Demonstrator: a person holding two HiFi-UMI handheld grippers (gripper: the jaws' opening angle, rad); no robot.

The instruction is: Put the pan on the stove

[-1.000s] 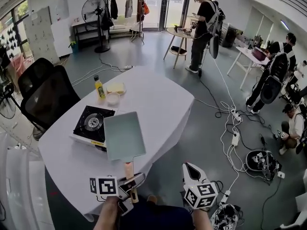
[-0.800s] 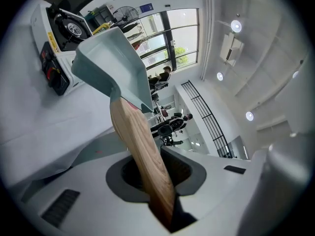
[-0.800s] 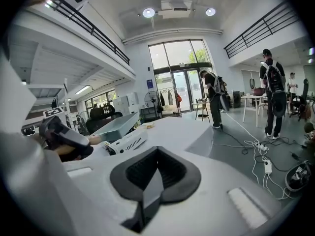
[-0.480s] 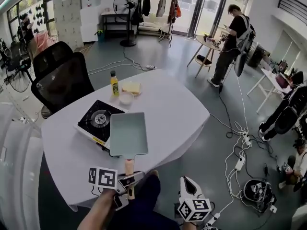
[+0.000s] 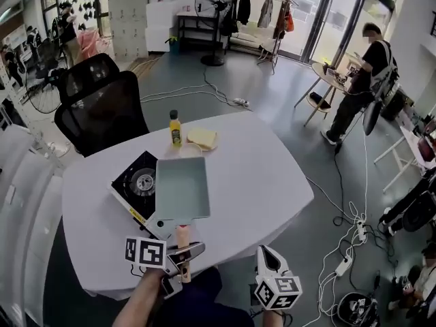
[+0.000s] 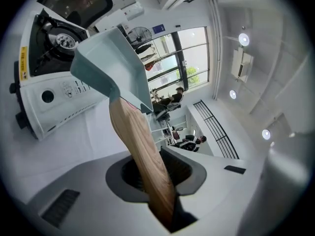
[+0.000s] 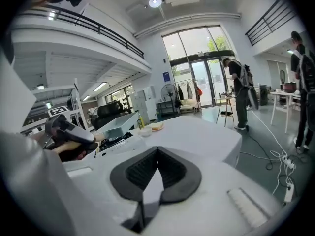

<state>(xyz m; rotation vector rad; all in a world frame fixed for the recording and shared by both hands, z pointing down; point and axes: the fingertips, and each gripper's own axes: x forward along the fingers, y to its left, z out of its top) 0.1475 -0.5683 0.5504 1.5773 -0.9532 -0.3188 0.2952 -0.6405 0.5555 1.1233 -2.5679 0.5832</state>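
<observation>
A pale green rectangular pan (image 5: 182, 188) with a wooden handle (image 5: 182, 239) hangs level in the air, overlapping the right side of the black-topped portable stove (image 5: 136, 182) on the white table. My left gripper (image 5: 182, 256) is shut on the handle's near end. In the left gripper view the handle (image 6: 140, 151) runs up from between the jaws to the pan (image 6: 110, 58), with the stove's burner (image 6: 61, 41) beyond it. My right gripper (image 5: 267, 256) hangs off the table's near edge, shut and with nothing in it (image 7: 147, 181).
A yellow bottle (image 5: 175, 128), a sandwich (image 5: 202, 138) and a small white bowl (image 5: 191, 153), partly hidden by the pan, stand behind the stove. A black office chair (image 5: 102, 111) is at the table's far left. A person (image 5: 361, 80) stands far right; cables lie on the floor.
The pan has moved left and farther over the stove, still held by its handle. The head view has swung, and the right gripper stays low off the table's near edge.
</observation>
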